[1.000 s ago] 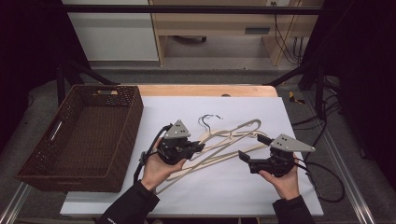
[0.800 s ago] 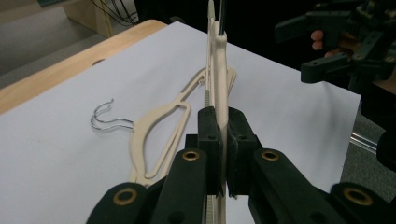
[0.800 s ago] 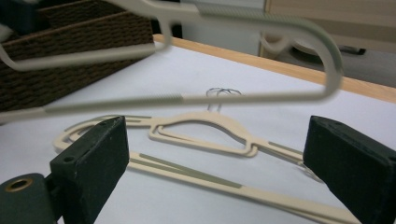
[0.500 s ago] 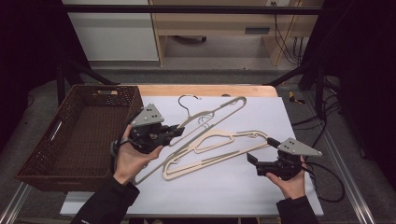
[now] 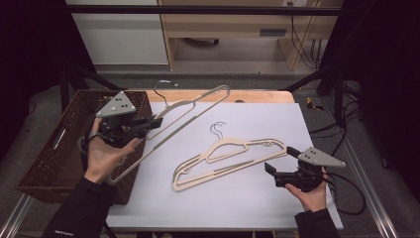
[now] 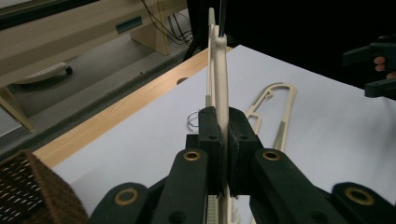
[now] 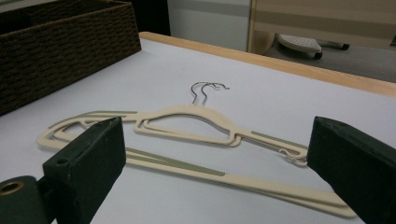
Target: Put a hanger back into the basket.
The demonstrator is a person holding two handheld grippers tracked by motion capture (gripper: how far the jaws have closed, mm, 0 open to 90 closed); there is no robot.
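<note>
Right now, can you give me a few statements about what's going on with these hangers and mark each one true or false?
1. The left gripper is clamped on a cream hanger and holds it off the table. True.
2. The right gripper is clamped on a hanger as well. False: its jaws stand wide open, near the end of the hangers on the sheet.
3. The wicker basket stands at the table's left side. True.
4. The hangers left on the table lie on bare wood. False: they lie on a white sheet.
5. In the right gripper view, two wire hooks show side by side. True.
</note>
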